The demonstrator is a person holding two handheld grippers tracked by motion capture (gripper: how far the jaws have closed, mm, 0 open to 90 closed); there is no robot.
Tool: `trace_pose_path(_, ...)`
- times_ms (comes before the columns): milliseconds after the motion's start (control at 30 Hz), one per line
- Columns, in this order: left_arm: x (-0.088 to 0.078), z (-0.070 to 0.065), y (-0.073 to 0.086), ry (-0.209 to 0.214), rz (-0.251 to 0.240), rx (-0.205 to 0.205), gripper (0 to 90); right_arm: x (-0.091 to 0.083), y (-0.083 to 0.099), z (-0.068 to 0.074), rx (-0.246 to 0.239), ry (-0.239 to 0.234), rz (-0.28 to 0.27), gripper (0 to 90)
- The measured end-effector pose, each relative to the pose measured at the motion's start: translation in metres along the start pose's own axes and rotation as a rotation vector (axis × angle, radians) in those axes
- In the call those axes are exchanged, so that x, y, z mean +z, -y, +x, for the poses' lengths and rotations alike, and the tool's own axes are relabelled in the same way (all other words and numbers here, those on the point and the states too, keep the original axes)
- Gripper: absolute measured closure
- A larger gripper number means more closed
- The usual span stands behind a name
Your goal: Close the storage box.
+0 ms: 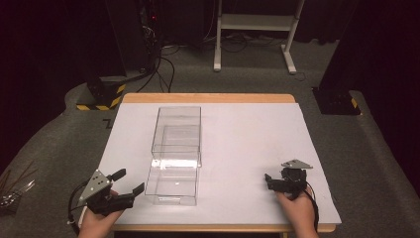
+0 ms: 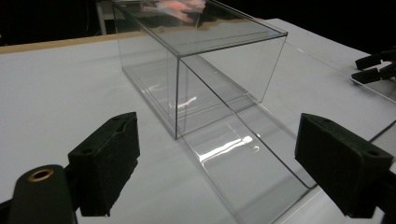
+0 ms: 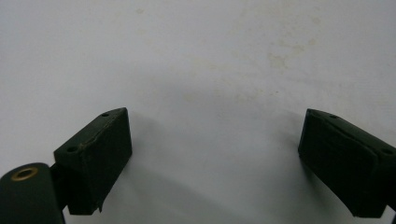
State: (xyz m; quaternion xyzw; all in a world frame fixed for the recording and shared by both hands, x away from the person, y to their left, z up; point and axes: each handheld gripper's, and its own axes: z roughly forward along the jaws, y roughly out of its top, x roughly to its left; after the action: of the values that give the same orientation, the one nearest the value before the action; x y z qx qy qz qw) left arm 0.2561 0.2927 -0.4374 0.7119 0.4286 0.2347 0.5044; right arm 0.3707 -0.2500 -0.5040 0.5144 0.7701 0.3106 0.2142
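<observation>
- The left hand-held gripper (image 1: 130, 181) is held at the near left corner of the surface (image 1: 247, 144), jaws spread wide with nothing between them, and is aimed at the box; this is judged a line-up for a grasp.
- The clear plastic box (image 1: 177, 130) is set on the surface left of centre, its long side running away from the person. A clear drawer (image 1: 172, 182) is seen pulled out at the near end, probably so the inside can be reached.
- The right hand-held gripper (image 1: 268, 180) is rested near the right front edge, well apart from the box, jaws open and empty over bare white surface, apparently kept clear.
</observation>
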Motion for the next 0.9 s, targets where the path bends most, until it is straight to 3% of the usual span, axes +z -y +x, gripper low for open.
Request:
trace_pose_path(400, -0.001, -0.017, -0.001, 0.032, 0.006, 0.03, 14.4, 0.0, 0.0, 0.0, 0.0, -0.001, 0.001, 9.4)
trace_pose_path(500, 0.003, -0.021, 0.001, 0.056, 0.023, 0.039, 14.0, 0.0, 0.0, 0.0, 0.001, -0.001, 0.002, 9.4)
trace_pose_path(900, 0.012, -0.022, 0.01, 0.071, 0.067, 0.046, 14.2, 0.0, 0.0, 0.0, 0.001, -0.002, 0.001, 9.4)
